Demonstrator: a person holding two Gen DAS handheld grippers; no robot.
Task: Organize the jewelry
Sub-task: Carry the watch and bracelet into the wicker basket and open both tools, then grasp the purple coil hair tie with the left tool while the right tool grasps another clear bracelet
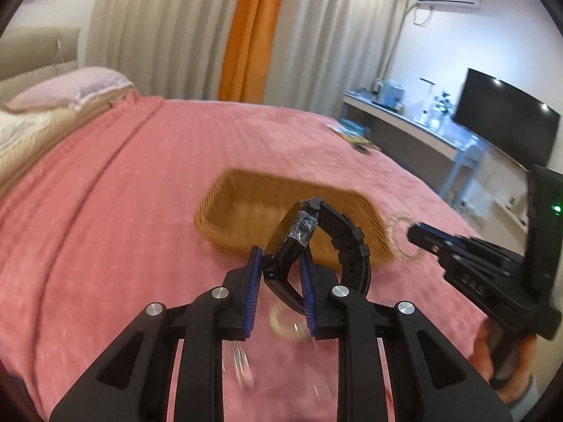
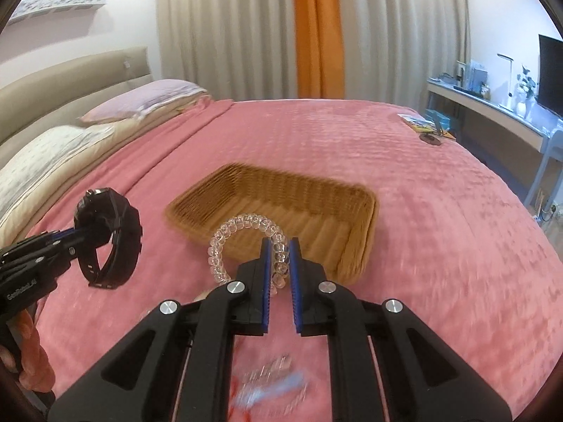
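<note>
Left hand-held gripper, body marked "GenRobot", clamped on black watch. Right hand-held gripper clamped on clear bracelet. Basket on bed.

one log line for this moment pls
left gripper: shut on black watch | right gripper: shut on clear bead bracelet | wicker basket: ahead on bed

Left claw clamped, raised; right claw likewise
</note>
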